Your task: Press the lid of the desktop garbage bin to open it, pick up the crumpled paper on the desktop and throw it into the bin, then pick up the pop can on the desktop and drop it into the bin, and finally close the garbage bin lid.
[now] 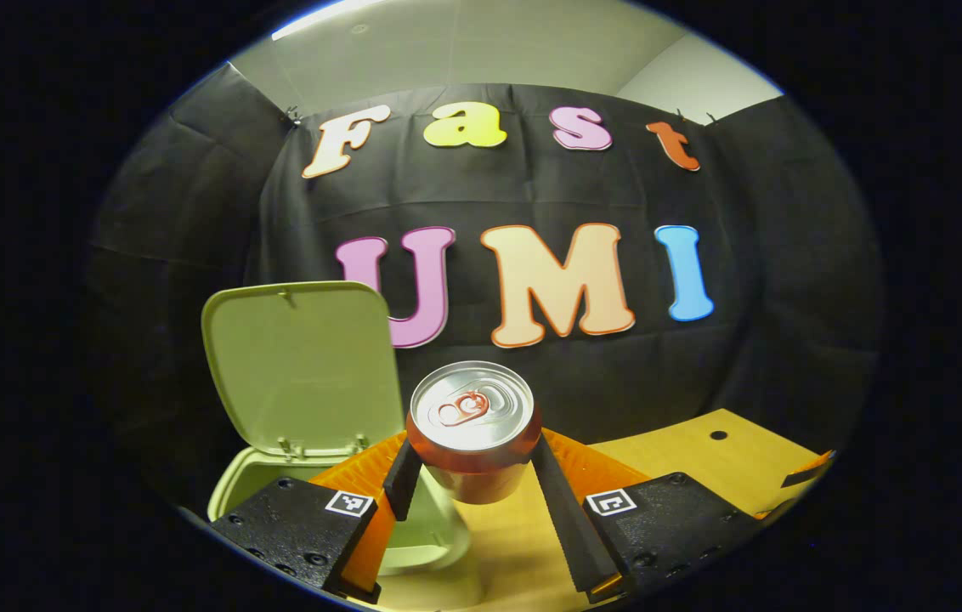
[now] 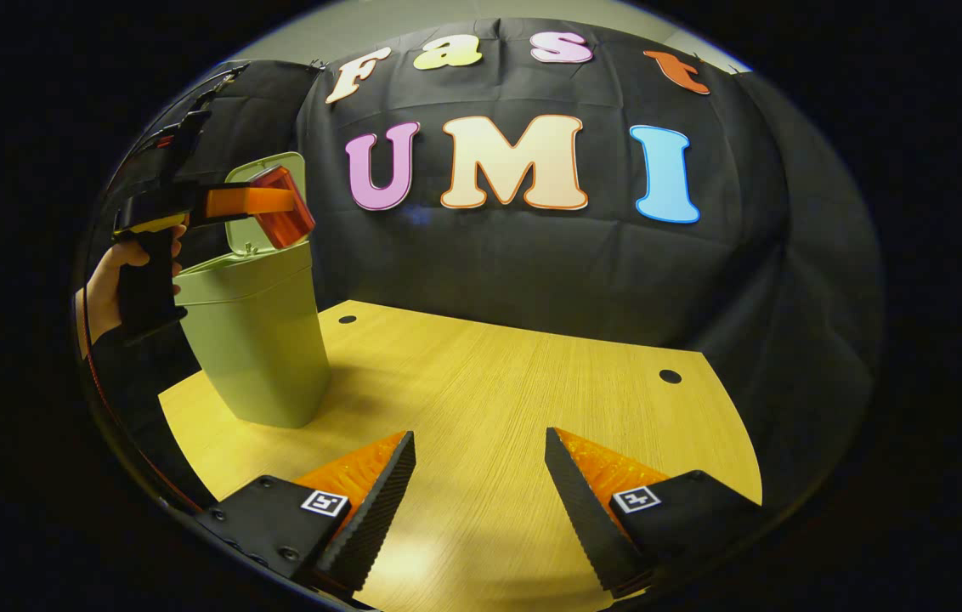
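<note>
While the left gripper (image 1: 474, 476) clamps the upright pop can (image 1: 472, 425) just right of the open bin (image 1: 253, 484) in the left gripper view, the right gripper view shows that can (image 2: 284, 206) above the bin's mouth and the right gripper (image 2: 479, 476) open over the desk (image 2: 532, 382)

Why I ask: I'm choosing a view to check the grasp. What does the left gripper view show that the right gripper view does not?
Left gripper view: the can's silver top and pull tab, close up, clamped between the left tongs, and the whole inner face of the raised lid.
Right gripper view: the hand holding the other gripper, the bin's full outer wall, and the right tongs open above the table.
Both: the can, the bin with its lid up, and the wooden table.
</note>
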`<state>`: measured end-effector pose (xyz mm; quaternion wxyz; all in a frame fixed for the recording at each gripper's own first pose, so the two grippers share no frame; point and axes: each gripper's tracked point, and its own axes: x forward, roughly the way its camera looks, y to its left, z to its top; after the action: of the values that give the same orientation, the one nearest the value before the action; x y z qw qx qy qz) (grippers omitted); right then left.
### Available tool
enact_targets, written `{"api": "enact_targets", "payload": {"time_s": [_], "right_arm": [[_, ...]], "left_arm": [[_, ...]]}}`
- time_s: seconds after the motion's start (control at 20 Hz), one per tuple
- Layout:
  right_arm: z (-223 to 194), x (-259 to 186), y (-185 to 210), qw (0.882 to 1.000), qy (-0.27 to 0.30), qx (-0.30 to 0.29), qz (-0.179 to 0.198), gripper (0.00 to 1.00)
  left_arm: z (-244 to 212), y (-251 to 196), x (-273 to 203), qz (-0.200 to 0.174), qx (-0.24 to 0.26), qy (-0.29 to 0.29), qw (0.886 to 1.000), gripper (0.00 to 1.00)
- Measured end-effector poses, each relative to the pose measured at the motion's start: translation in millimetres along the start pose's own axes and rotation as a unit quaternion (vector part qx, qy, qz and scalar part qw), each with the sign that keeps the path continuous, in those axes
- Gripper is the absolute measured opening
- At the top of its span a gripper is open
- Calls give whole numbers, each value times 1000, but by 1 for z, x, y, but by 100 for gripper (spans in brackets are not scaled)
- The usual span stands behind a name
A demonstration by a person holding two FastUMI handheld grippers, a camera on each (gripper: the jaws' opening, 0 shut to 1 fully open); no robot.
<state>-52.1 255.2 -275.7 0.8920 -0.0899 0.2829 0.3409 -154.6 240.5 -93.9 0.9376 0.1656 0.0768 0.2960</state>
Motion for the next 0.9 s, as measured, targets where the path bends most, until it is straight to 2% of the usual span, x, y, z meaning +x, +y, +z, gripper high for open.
{"api": "enact_targets", "payload": {"time_s": [0.3, 0.55, 0.65, 0.7, 0.9], "right_arm": [[5, 7, 12, 1000, 4, 5, 13, 97], [13, 11, 22, 1000, 0, 23, 21, 97], [15, 11, 23, 1000, -1, 24, 17, 96], [16, 12, 23, 1000, -1, 26, 15, 96], [20, 8, 22, 999, -8, 33, 1, 96]], "left_arm": [[-27, 57, -11, 62, -7, 27, 998, 75], [-38, 84, -20, 89, -14, 33, 995, 76], [-23, 92, -18, 94, -24, 16, 995, 86], [-17, 96, -16, 97, -31, 8, 995, 99], [24, 115, -7, 107, -45, -26, 993, 96]]}}
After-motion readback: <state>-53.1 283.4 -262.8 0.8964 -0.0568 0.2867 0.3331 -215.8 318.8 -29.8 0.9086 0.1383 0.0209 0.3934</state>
